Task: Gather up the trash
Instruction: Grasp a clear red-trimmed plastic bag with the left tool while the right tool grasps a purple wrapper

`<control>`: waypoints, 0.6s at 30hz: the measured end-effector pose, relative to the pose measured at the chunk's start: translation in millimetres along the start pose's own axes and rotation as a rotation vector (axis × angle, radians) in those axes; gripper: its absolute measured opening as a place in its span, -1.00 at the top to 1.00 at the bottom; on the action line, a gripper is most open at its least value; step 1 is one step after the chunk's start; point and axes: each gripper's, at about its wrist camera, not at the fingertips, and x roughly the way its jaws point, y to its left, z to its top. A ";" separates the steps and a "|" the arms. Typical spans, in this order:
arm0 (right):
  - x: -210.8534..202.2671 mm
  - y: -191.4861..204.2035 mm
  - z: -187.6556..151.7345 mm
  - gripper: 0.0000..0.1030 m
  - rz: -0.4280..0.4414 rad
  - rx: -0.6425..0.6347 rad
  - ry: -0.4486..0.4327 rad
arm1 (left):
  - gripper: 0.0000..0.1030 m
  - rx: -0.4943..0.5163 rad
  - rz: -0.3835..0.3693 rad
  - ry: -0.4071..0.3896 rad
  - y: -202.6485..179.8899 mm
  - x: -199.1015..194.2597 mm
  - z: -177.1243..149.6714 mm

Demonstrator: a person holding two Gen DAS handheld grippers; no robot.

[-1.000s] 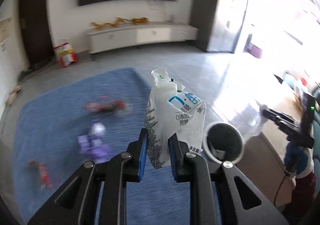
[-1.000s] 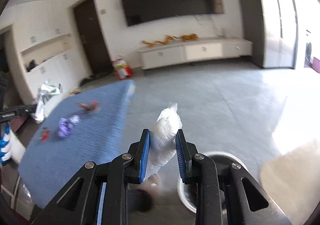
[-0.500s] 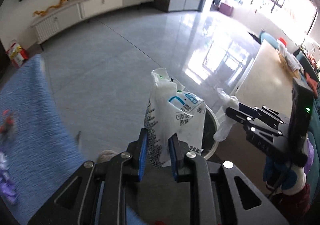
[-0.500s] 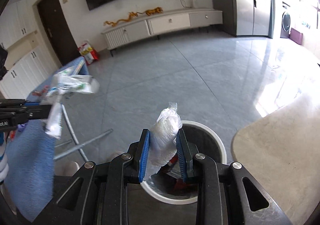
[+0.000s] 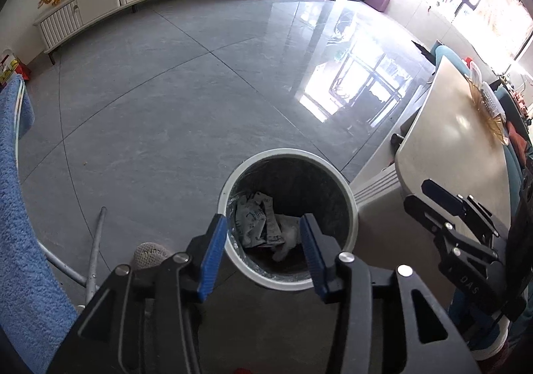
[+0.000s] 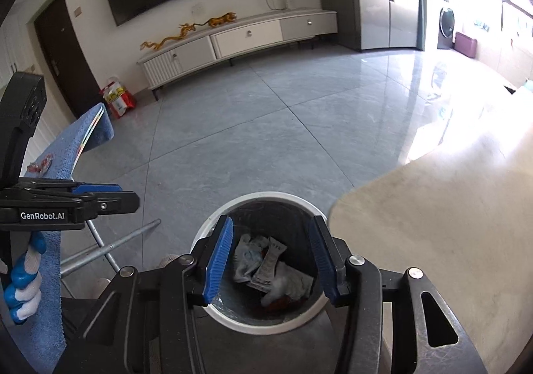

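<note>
A round white trash bin [image 5: 349,204] stands on the grey floor and also shows in the right wrist view [image 6: 203,234]. Crumpled white wrappers [image 5: 256,220] lie inside it, seen in the right wrist view too [image 6: 266,264]. My left gripper [image 5: 263,240] is open and empty right above the bin. My right gripper [image 6: 269,244] is open and empty above the bin as well. The right gripper shows at the right of the left wrist view [image 5: 443,204], and the left gripper shows at the left of the right wrist view [image 6: 110,197].
A blue-covered table [image 5: 20,240] with a red wrapper [image 6: 40,167] on it stands to the left, on metal legs [image 5: 95,240]. A beige table [image 6: 433,224] is close on the right. A white TV cabinet [image 6: 240,41] lines the far wall.
Both grippers have opened over the bin. The white printed bag left my left gripper and the clear plastic wad left my right one; both now lie in the bin.
</note>
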 end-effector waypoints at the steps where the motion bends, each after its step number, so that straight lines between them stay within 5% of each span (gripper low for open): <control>1: -2.3 -0.7 -2.1 0.08 0.002 0.007 0.000 | 0.15 0.000 0.005 -0.003 1.5 -2.8 -2.5; 8: -16.6 12.8 -4.7 0.08 0.045 0.012 -0.010 | 0.14 -0.007 0.076 -0.053 21.4 -44.3 -24.3; 18: -51.1 83.6 3.2 0.06 0.141 -0.125 -0.039 | 0.00 -0.055 0.209 -0.166 85.7 -127.9 -79.8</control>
